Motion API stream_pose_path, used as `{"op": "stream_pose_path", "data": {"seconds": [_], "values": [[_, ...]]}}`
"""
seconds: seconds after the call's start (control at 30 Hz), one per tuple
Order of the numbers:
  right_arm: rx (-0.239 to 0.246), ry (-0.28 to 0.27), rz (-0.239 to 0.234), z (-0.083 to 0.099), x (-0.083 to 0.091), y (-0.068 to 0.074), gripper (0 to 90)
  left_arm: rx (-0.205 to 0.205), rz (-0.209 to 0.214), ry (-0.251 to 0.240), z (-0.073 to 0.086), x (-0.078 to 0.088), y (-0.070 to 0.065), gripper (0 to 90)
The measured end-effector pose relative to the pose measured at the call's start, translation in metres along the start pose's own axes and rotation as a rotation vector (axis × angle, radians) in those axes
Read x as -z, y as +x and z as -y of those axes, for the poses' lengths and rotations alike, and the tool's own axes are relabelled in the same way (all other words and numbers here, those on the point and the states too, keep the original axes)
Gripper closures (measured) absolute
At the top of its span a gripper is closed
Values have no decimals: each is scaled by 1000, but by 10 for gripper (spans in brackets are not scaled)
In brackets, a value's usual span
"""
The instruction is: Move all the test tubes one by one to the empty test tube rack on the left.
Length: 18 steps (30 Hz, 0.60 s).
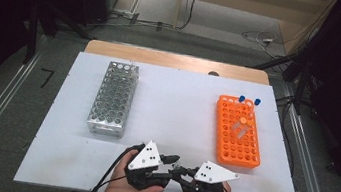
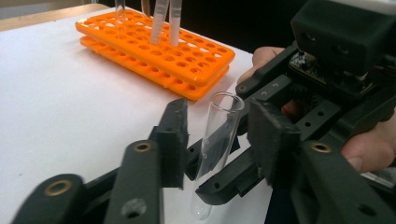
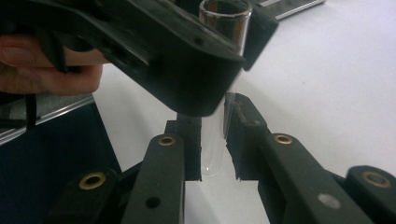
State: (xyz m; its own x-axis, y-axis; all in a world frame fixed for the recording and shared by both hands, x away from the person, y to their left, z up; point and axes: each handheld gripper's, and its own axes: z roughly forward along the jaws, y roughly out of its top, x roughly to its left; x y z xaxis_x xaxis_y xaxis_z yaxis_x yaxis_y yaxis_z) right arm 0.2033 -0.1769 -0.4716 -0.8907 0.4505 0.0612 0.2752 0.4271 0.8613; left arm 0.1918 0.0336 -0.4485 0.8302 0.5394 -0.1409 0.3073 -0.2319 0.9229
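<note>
Now I pass the tube [image 2: 215, 140] between tongs: right tongs [image 3: 215, 140] grip its lower part, left tongs [image 2: 217, 140] stand narrow around it, not yet pressing. Next, left must clamp before right lets go.

Clear glossy glass test tube [image 2: 216, 140]; matt orange plastic rack [image 1: 237, 131]; shiny perforated metal rack [image 1: 113, 98]; smooth white tabletop [image 1: 171, 111].

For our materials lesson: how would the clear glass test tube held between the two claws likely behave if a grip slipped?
The clear glass test tube looks thin-walled, so probably fragile. Its smooth round body would likely slide from the right claw and roll across the white table. Empty, it seems light.
</note>
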Motion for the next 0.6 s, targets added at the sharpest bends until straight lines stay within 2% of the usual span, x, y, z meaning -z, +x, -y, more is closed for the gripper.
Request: {"op": "stream_pose_path", "data": {"seconds": [0.13,0.37,0.5,0.6], "values": [[5,2,-5,0,0,1,740,-7,9,5,0,0,0,734],[-2,0,-12,0,0,0,739,-16,-10,1,0,1,1,761],[-7,-2,-22,0,0,-2,733,-9,-3,-4,0,3,3,763],[-8,-7,-24,0,2,-3,674,10,-1,-26,-3,7,7,763]]}}
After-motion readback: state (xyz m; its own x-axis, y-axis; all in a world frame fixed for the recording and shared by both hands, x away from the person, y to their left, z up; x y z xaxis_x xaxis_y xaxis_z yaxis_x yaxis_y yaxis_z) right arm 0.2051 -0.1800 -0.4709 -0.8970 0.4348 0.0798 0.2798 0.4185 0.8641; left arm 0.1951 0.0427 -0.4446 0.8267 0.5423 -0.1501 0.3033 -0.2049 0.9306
